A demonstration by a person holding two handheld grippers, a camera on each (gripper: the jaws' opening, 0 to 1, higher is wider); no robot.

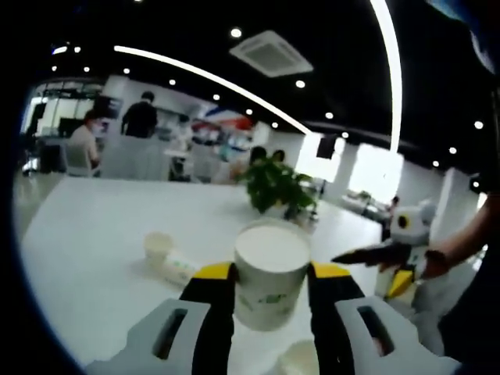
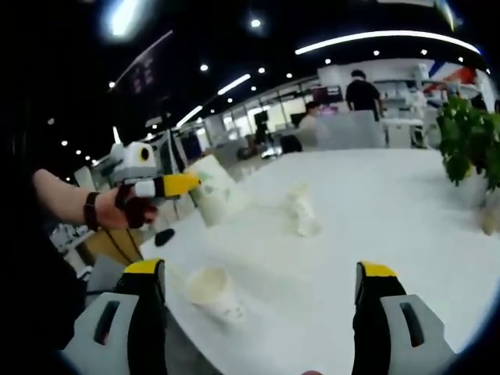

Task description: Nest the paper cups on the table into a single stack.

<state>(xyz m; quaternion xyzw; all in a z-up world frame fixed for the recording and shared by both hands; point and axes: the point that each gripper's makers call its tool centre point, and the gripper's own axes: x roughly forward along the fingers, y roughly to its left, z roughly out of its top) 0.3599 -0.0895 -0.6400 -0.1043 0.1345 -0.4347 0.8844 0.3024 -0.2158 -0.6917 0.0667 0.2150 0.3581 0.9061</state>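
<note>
The left gripper (image 1: 269, 301) clamped a paper cup (image 1: 271, 273), mouth up, axis upright. The right gripper (image 2: 262, 308) stood wide open, holding nothing, with a loose cup (image 2: 215, 293) on the table (image 2: 391, 203) at its ten o'clock, nearer it. Two nested cups (image 2: 303, 211) lay tipped at twelve o'clock.

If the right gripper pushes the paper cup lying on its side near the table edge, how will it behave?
The paper cup lies tipped on the white table, so a push would probably roll it in a curve. It looks thin and empty, likely light, easily crushed. The right gripper is open and wide of it.
</note>
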